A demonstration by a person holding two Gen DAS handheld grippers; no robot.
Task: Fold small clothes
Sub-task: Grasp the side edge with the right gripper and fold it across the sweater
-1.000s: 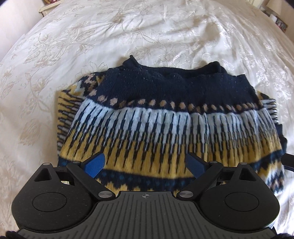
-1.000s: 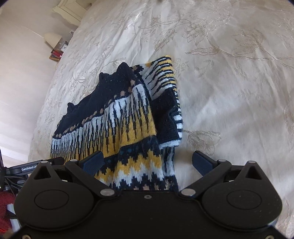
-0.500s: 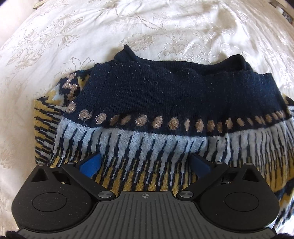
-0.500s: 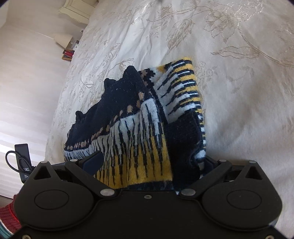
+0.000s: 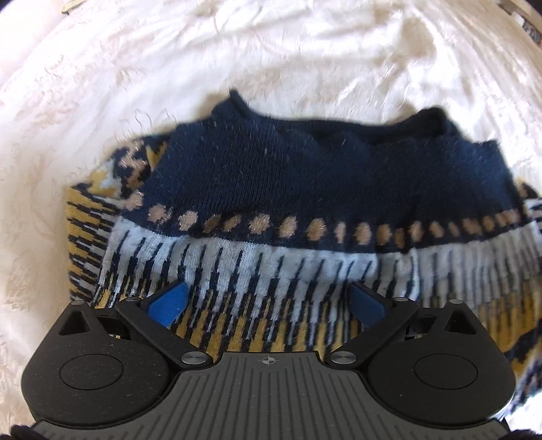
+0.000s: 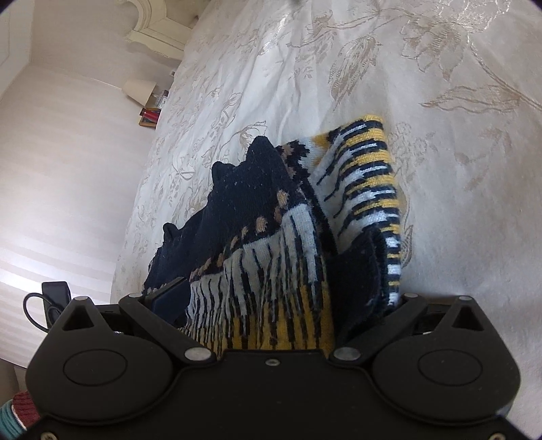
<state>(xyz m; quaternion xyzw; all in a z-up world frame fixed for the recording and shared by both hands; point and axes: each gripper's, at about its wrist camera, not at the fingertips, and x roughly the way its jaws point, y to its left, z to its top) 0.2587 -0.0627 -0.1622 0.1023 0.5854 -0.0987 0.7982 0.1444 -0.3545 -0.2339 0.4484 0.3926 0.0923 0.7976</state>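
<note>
A small knitted sweater (image 5: 271, 189), navy at the top with tan dots and white, navy and yellow bands, lies folded on the bed. My left gripper (image 5: 267, 303) is open just over its striped band, with the blue pads (image 5: 166, 303) spread wide on either side. In the right wrist view the same sweater (image 6: 271, 243) bunches up between the fingers of my right gripper (image 6: 283, 294), which is open. Its left fingertip (image 6: 169, 291) shows beside the navy part. The striped edge hides its right fingertip.
A white bedspread (image 6: 423, 67) with a beige flower pattern stretches all around the sweater. Beyond the bed's far edge are a lamp (image 6: 139, 89), books and a cream cabinet (image 6: 159, 23). A dark device with a cable (image 6: 54, 294) sits at the left.
Both grippers have moved forward over the sweater. The hem has passed out of view under the left gripper, and the cloth now fills the gap between the right gripper's fingers.
</note>
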